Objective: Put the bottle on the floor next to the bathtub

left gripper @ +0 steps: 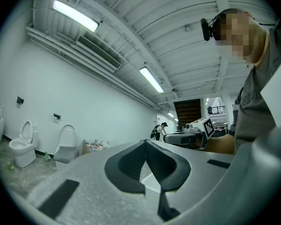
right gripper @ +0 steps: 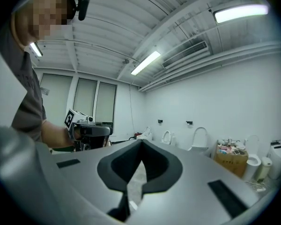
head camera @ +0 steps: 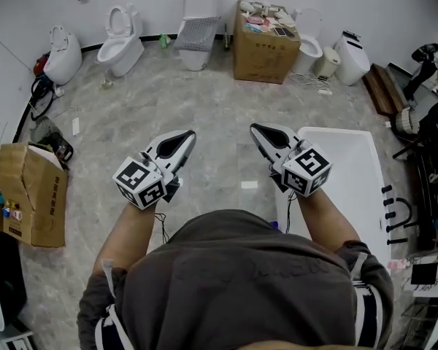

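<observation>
Basically done, tongs empty
Left gripper (head camera: 190, 134) and right gripper (head camera: 255, 128) are pressed together on nothing, held level since the bottle (head camera: 275, 224), just a blue speck, seems parked on the floor (head camera: 219, 108) beside the bathtub (head camera: 350, 166).

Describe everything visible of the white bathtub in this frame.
The bathtub is white, rectangular with rounded corners, smooth and glossy-looking. It stands on the grey marbled floor at the head view's right. The right gripper and forearm overlap its left edge in the picture; contact cannot be judged.
</observation>
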Demonstrator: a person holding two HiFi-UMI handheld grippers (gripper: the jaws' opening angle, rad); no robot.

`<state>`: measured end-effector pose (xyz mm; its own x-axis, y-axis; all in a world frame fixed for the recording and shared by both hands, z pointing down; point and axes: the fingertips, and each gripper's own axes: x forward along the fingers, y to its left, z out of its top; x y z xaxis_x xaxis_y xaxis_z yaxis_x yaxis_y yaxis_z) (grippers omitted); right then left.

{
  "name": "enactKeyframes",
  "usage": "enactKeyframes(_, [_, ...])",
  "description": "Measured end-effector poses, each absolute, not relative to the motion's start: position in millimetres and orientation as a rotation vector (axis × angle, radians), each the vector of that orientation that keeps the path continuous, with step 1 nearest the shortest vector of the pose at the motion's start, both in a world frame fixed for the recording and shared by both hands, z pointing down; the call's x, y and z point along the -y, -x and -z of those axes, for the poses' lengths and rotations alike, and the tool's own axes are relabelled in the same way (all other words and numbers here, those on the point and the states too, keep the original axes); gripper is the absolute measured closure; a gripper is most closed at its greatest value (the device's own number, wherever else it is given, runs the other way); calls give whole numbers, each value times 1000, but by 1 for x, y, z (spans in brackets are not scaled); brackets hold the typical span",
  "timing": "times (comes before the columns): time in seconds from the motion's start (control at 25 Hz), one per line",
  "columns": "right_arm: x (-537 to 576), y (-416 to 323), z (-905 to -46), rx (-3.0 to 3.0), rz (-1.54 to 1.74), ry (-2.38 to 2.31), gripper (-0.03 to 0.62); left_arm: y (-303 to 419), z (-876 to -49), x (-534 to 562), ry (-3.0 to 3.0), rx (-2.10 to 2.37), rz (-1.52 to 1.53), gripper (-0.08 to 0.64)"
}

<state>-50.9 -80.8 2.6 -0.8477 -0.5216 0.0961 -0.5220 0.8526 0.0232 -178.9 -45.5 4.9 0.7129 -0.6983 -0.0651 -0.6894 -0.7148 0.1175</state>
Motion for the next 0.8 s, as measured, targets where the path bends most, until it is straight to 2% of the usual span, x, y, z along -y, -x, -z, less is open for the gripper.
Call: enactKeyframes(0.8, [83, 51, -5, 2921, 6, -823, 601, 179, -7, 45, -2816, 1147, 172, 555])
